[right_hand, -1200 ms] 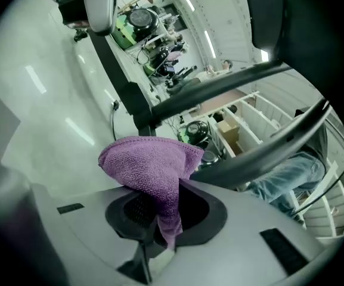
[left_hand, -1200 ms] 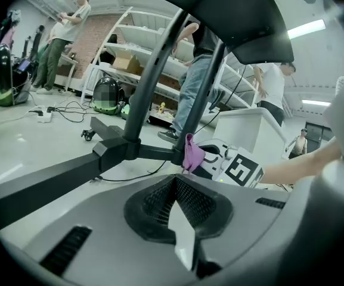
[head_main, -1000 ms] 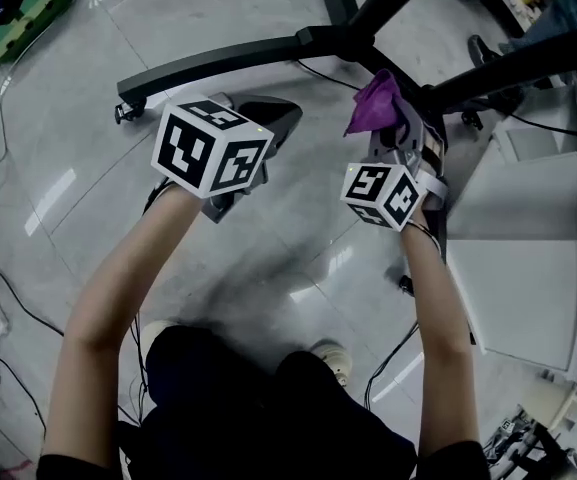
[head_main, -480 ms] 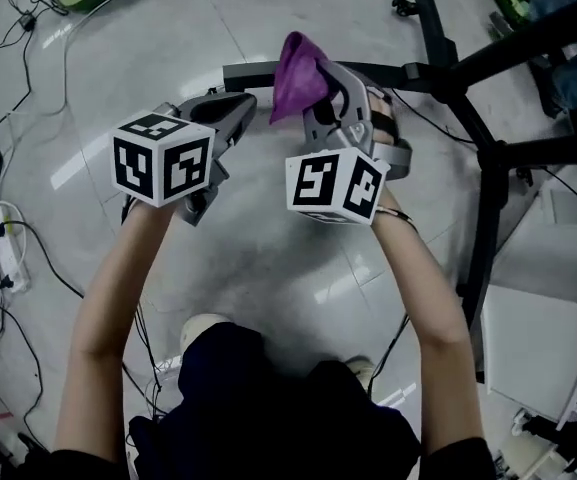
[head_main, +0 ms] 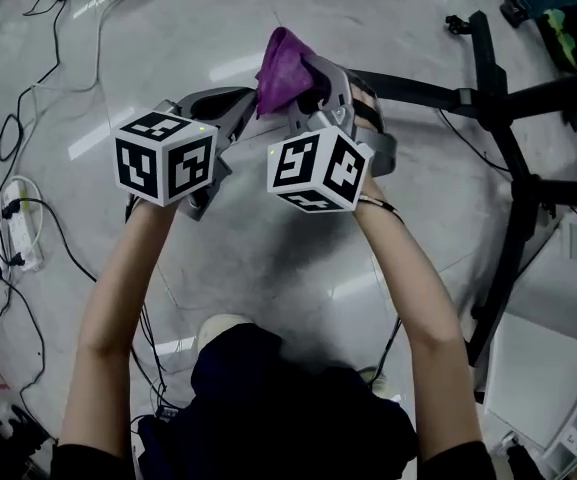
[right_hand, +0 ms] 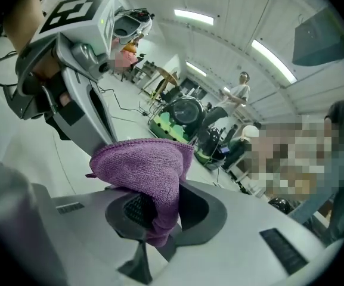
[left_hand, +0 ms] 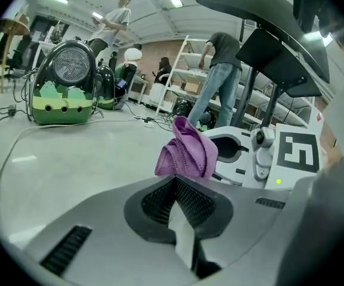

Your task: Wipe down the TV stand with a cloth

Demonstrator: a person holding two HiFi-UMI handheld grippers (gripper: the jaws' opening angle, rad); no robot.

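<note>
A purple cloth (head_main: 283, 63) is bunched up between the jaws of my right gripper (head_main: 306, 76), which is shut on it above the floor. The right gripper view shows the cloth (right_hand: 145, 171) draped over the right gripper's (right_hand: 160, 219) dark pads. My left gripper (head_main: 240, 104) sits just left of the cloth, jaws together and holding nothing; in its own view the left gripper (left_hand: 174, 182) points at the cloth (left_hand: 186, 151). The TV stand's black legs (head_main: 493, 88) spread over the floor to the right, apart from both grippers.
Cables and a power strip (head_main: 18, 238) lie on the grey floor at the left. A white unit (head_main: 548, 368) stands at the lower right. Farther off are a green-and-black case (left_hand: 64, 94), shelves and people (left_hand: 222, 70).
Both grippers have drawn closer together and the cloth sits higher in the view. The stand's legs have shifted toward the right edge. The cloth stays clamped in the right gripper.
</note>
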